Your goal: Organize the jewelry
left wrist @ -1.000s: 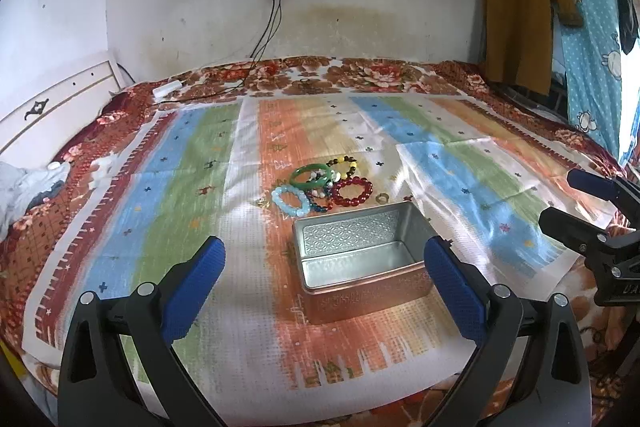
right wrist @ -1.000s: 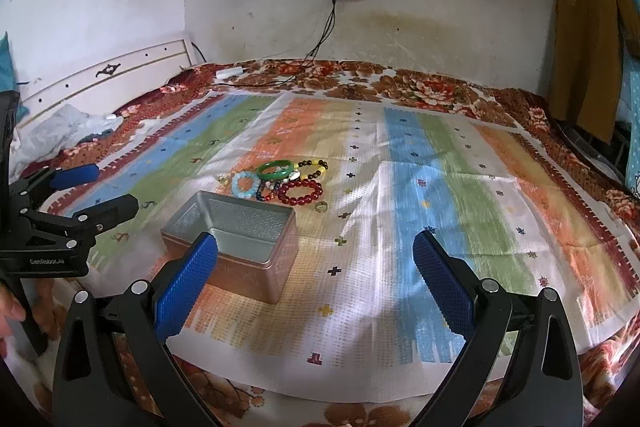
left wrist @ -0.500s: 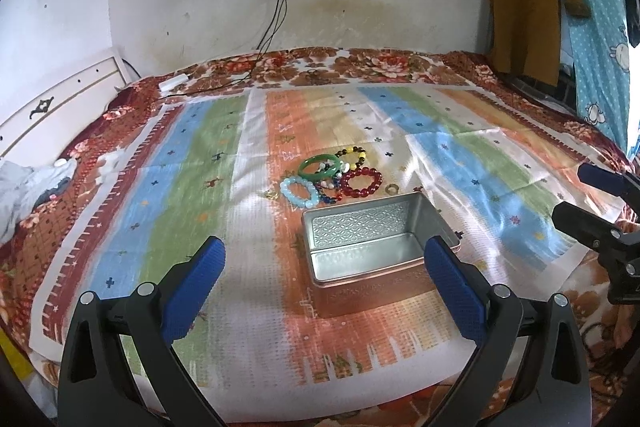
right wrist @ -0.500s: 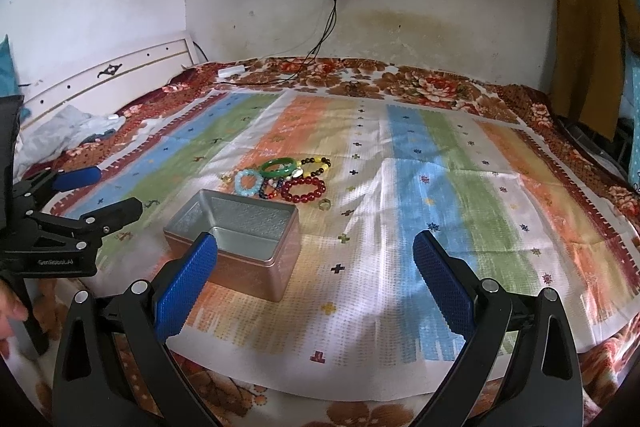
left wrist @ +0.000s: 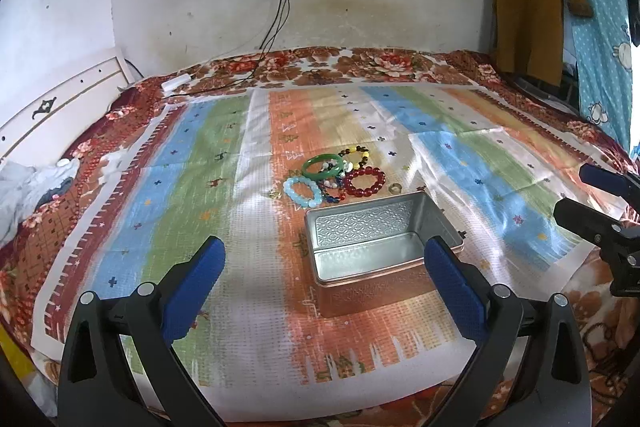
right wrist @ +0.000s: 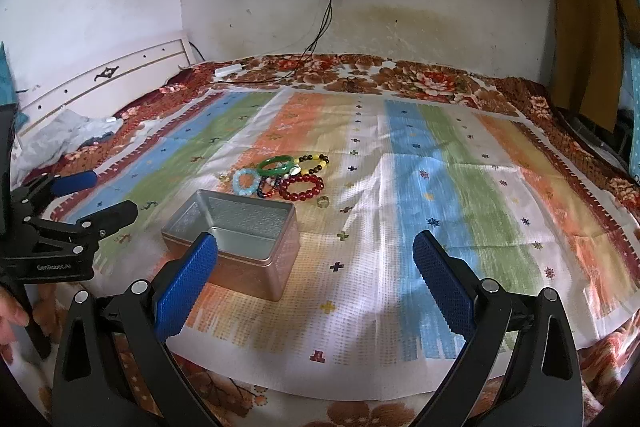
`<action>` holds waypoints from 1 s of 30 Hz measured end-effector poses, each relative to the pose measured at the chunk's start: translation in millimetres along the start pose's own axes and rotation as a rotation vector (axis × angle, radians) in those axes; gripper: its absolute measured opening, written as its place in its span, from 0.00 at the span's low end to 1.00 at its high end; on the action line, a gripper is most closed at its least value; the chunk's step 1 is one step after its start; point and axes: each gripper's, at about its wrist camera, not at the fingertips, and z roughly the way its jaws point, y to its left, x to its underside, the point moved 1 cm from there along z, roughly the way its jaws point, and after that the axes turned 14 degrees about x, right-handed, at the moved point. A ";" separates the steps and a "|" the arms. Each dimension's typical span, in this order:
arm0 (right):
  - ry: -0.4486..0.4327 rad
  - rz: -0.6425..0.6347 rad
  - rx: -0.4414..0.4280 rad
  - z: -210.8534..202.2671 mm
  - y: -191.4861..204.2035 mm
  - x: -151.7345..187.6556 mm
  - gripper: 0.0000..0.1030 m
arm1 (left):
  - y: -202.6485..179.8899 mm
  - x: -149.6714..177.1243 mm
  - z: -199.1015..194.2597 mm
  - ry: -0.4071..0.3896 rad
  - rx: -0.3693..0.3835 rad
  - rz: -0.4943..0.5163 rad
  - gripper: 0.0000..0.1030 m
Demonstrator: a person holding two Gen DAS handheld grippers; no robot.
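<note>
Both grippers wide open, nothing held. Left gripper hovers over near edge of striped cloth, metal tin between its pads. Right gripper just right of tin, w/ left pad overlapping tin's near corner in view. Tin upright, lid off, empty. Bracelets piled on cloth just behind tin: green bangle, lt-blue beads, red beads, yellow/dark beads. Small ring beside the red one.

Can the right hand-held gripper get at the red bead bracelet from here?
Probably yes: the right hand-held gripper is open and empty, and the red bead bracelet lies exposed beyond the open tin, which it can pass on the right.
</note>
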 end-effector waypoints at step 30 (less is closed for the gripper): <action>0.041 -0.005 -0.033 24.6 5.6 -12.0 0.96 | 14.8 -8.6 17.2 0.046 -0.010 -0.040 0.95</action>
